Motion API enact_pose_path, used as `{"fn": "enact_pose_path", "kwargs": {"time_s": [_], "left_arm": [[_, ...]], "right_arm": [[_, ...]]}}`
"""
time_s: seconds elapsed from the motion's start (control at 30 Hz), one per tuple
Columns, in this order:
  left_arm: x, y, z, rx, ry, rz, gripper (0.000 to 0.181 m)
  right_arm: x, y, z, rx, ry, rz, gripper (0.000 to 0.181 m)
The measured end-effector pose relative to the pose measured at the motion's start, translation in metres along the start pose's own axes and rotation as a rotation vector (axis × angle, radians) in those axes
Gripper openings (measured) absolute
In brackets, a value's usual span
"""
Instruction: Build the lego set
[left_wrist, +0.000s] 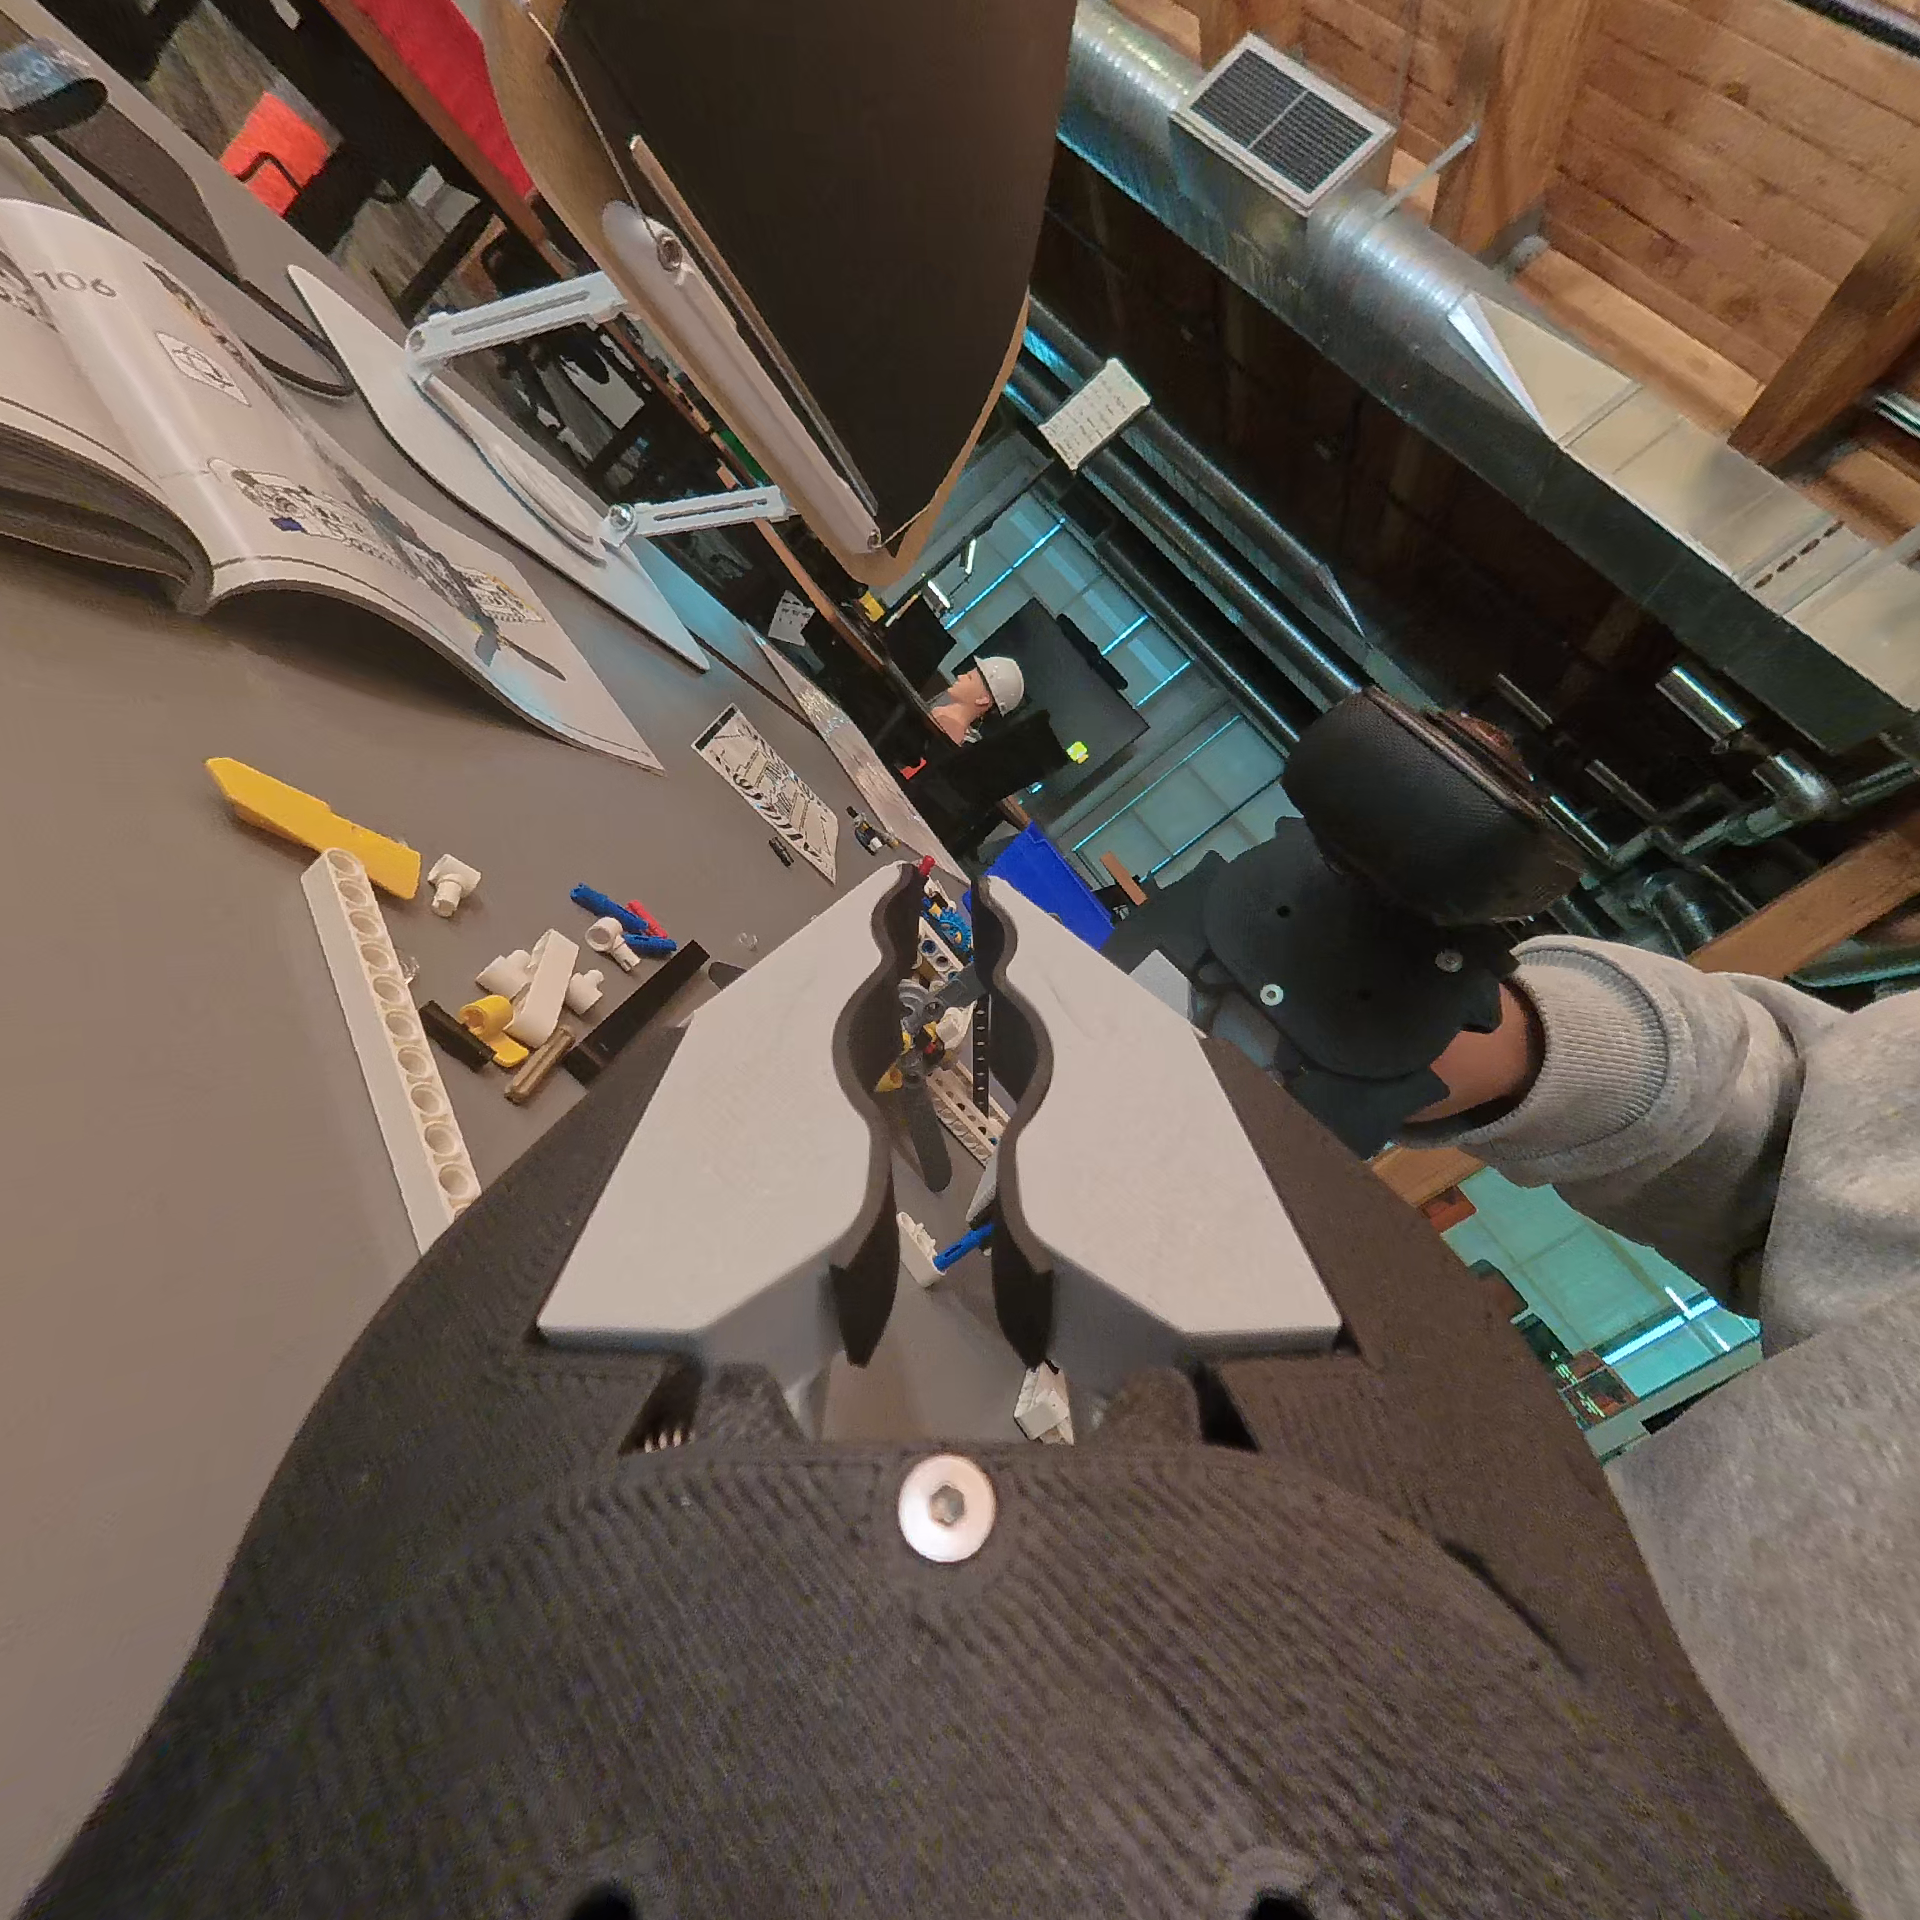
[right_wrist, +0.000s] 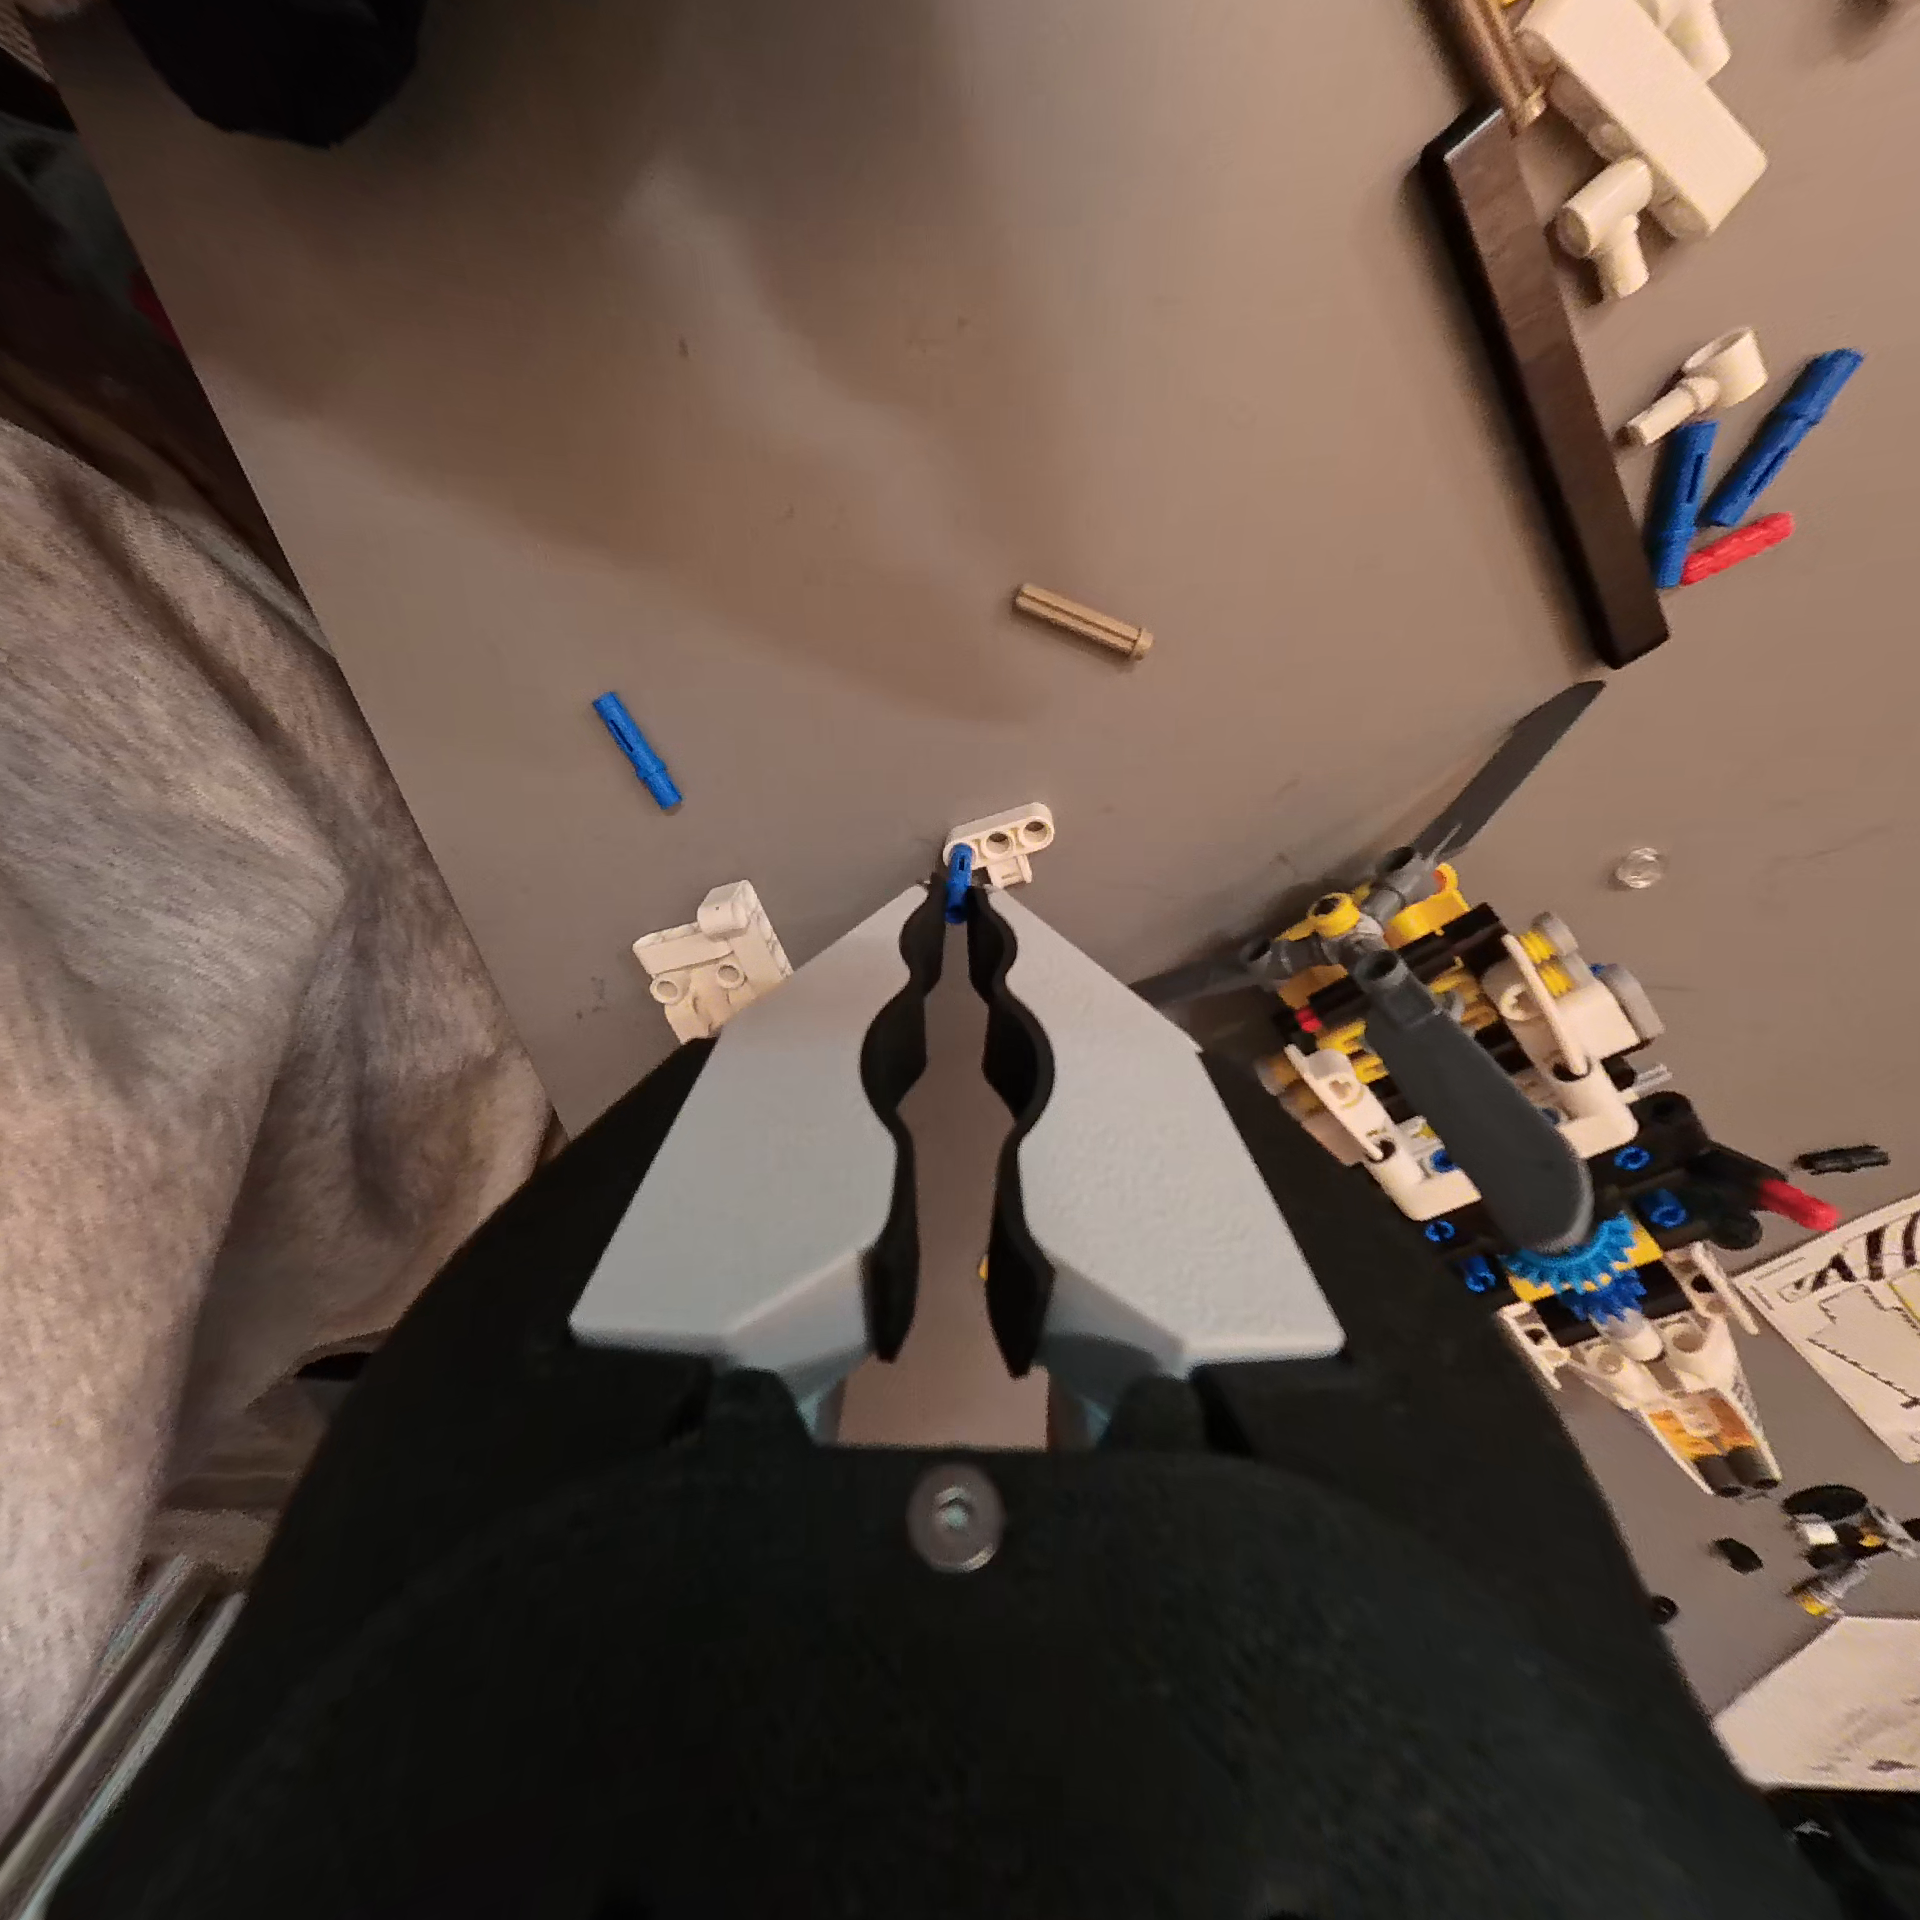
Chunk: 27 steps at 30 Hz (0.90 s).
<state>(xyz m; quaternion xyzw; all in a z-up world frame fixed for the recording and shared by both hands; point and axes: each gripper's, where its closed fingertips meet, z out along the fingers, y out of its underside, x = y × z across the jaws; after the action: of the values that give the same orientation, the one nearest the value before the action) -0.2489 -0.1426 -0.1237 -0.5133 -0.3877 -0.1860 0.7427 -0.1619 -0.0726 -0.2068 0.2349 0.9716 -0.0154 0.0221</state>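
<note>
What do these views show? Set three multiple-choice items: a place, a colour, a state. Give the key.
1. The tan pin lies: A) inside the model; B) alone on the table; C) in a gripper.
2. The pin pinched by the right gripper is: A) red; B) blue; C) yellow.
3. The instruction booklet is: A) open; B) closed; C) standing upright.
Key: 1 B, bare table lies all around it; 2 B, blue shows at the gripper's tips; 3 A, its pages lie spread flat.
</note>
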Motion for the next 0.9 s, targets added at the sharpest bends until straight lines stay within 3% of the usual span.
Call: {"fn": "enact_pose_path", "kwargs": {"time_s": [0.03,0.9], "left_arm": [[-0.0001,-0.0001,0.0000,0.000,0.000,0.000,0.007],[-0.0009,0.0005,0.0003,-0.002,-0.003,-0.001,0.008]], "right_arm": [[-0.0001,-0.0001,0.0001,-0.002,0.003,-0.003,0.003],[0.0010,-0.0020,0.0003,0.024,-0.028,0.113,0.002]]}}
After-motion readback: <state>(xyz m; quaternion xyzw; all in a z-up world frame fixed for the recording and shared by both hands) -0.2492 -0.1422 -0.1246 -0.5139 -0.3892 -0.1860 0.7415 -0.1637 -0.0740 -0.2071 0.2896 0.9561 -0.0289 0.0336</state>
